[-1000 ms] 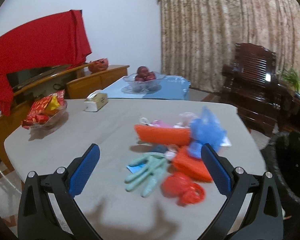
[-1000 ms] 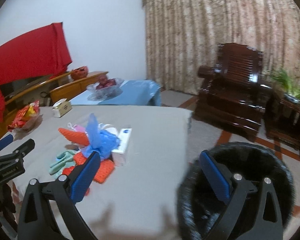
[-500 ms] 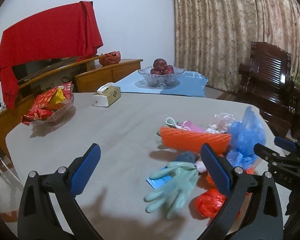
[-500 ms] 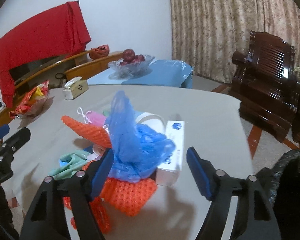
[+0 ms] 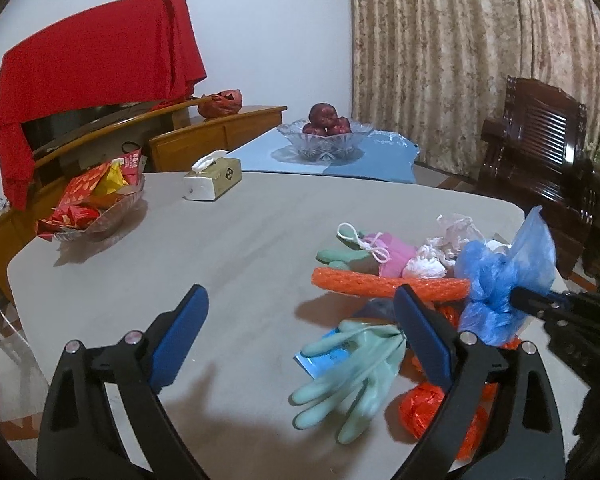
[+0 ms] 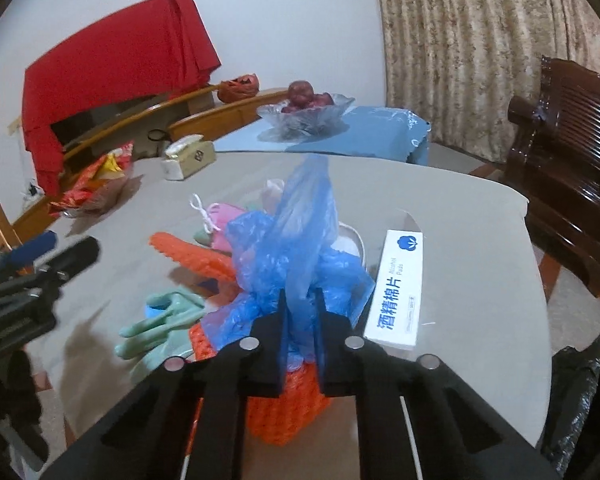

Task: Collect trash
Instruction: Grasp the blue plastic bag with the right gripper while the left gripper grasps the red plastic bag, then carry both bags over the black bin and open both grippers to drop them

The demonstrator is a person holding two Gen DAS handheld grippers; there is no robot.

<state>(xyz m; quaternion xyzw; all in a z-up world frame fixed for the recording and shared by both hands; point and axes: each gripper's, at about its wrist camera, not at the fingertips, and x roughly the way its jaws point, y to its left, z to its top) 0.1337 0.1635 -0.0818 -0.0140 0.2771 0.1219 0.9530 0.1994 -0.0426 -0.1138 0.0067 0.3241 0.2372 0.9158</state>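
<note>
Right wrist view shows the right gripper (image 6: pixel 300 300) clamped on a crumpled blue plastic bag (image 6: pixel 296 240), its jaws having just closed with the bag between them. That bag sits atop the trash pile on the grey table (image 6: pixel 472 240), over orange foam netting (image 6: pixel 284 412) and beside a white alcohol-pad box (image 6: pixel 400 292). Left gripper (image 5: pixel 300 328) hovers with jaws spread wide, nothing between its pads, above a green rubber glove (image 5: pixel 352 368).

You stand in a home living room: patterned curtains (image 5: pixel 460 60), a carved wooden armchair (image 5: pixel 540 152), a fruit bowl (image 5: pixel 324 136), a tissue box (image 5: pixel 212 180).
</note>
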